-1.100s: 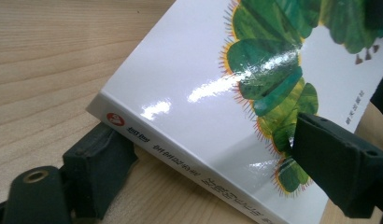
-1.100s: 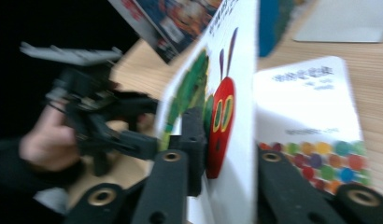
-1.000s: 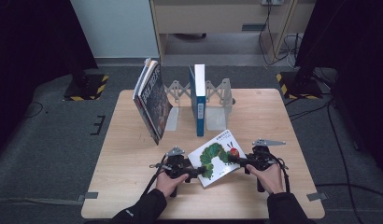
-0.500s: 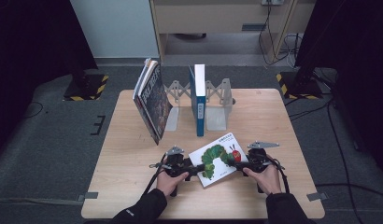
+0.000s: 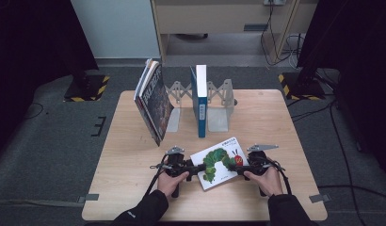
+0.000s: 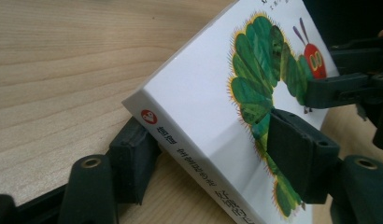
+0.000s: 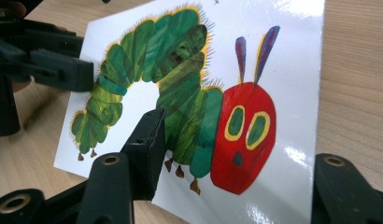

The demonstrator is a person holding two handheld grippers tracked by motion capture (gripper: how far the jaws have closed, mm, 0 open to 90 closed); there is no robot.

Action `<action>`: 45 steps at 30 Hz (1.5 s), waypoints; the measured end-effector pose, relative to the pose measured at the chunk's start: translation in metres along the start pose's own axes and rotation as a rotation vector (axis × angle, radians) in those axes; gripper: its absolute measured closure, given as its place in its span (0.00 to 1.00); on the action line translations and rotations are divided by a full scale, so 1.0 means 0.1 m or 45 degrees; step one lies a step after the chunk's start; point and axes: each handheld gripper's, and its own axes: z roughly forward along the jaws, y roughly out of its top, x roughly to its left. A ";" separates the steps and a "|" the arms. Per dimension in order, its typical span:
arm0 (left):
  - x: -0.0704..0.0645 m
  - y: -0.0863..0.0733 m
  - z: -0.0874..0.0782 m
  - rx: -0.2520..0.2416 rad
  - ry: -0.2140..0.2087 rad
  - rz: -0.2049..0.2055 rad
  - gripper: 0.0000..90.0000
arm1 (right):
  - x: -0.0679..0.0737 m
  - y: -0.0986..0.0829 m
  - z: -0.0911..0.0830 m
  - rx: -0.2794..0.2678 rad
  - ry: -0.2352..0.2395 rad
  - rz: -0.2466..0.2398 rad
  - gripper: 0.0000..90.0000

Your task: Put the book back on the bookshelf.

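A white picture book [image 5: 219,162] with a green caterpillar on its cover lies tilted just above the wooden table [image 5: 134,155], near the front edge. My left gripper [image 5: 199,167] is shut on its left, spine-side corner. In the left gripper view one jaw sits under the book [image 6: 199,93] and the other presses on the cover, with the left gripper [image 6: 208,149] closed around it. My right gripper [image 5: 231,165] is shut on the right edge. In the right gripper view one jaw rests on the caterpillar book [image 7: 189,84] and the other is tucked beneath it, around the right gripper [image 7: 241,163].
At the back of the table stands a metal book rack [image 5: 219,101]. A blue-spined book [image 5: 198,101] stands upright in it, and several dark books [image 5: 153,101] lean at its left end. A cabinet [image 5: 219,19] stands beyond the table.
The book has sunk slightly and lies flatter. The right hand has drifted a little toward the front edge. Both grippers keep their hold.
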 end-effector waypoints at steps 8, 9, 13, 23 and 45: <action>-0.05 0.01 -0.01 -0.045 -0.058 0.032 0.40 | 0.00 -0.01 -0.05 -0.012 0.019 -0.031 0.49; -0.05 0.01 -0.01 -0.045 -0.061 0.033 0.40 | 0.00 -0.01 -0.05 -0.014 0.024 -0.036 0.49; -0.04 0.02 0.00 -0.064 -0.081 0.027 0.40 | 0.00 -0.01 -0.06 -0.017 0.028 -0.041 0.49; -0.06 0.04 -0.07 -0.080 -0.073 0.036 0.56 | 0.01 -0.01 -0.08 -0.047 0.022 -0.017 0.46; -0.17 0.08 -0.11 -0.102 -0.126 0.105 0.65 | -0.11 0.00 -0.10 -0.136 -0.151 -0.007 0.39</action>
